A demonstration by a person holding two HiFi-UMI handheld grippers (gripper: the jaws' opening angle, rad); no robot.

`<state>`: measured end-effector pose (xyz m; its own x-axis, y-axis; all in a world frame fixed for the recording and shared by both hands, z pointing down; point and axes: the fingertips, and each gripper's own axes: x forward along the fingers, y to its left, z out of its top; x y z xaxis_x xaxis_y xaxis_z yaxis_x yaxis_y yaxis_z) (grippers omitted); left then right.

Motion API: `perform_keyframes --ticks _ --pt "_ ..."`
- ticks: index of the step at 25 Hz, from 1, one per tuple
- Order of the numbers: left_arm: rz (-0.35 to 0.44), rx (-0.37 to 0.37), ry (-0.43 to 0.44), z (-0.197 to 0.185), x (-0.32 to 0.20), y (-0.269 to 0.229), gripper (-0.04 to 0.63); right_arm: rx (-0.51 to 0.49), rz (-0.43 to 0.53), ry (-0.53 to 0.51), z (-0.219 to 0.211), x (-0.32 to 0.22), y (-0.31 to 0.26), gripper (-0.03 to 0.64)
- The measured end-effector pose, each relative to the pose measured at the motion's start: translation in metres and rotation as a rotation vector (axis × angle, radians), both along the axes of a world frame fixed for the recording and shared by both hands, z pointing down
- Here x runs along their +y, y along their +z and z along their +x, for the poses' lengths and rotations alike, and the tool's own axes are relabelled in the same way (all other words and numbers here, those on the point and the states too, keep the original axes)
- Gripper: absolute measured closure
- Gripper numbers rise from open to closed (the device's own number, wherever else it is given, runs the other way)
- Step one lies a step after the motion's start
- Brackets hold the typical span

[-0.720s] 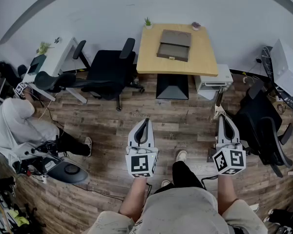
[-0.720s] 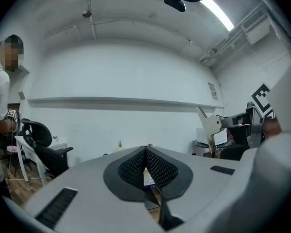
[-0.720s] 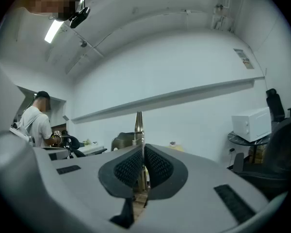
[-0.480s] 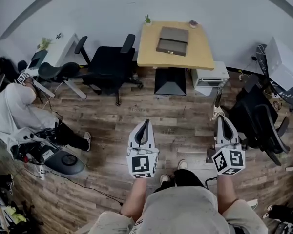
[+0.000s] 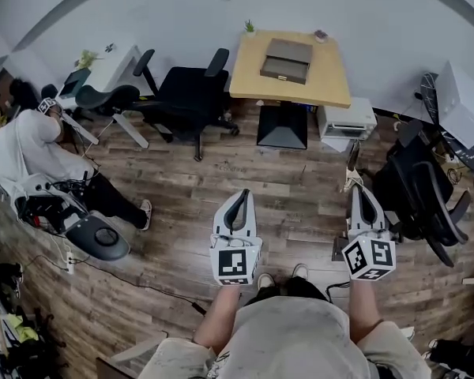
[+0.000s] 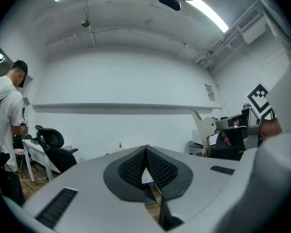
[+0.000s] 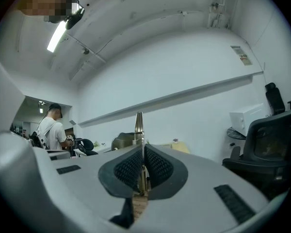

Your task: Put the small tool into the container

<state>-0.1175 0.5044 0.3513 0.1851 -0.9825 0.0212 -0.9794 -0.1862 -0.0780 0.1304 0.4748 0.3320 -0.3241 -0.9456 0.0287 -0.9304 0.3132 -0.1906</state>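
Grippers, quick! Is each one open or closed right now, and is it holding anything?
Left gripper: closed, nothing in it.
Right gripper: closed on the small tool.

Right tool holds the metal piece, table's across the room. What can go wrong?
1. The thin flat metal blade sticks far out of the shut right tool; a jolt may slip it.
2. The black office chair on the right could catch it before the grey box on the wooden table.
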Motion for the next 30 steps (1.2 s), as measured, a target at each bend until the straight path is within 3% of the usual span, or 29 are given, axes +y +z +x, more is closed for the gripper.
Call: perform_keyframes --ticks 16,30 --pt "-0.009 -0.038 -0.035 0.084 -0.028 -0.008 0.59 -0.094 -0.032 -0.048 0.083 -0.035 0.013 0.6" --pt "-0.006 -0.067 -0.088 0.134 -0.045 -0.003 0.591 -0.126 -0.012 -0.127 0.122 -0.064 0.02 0.6"
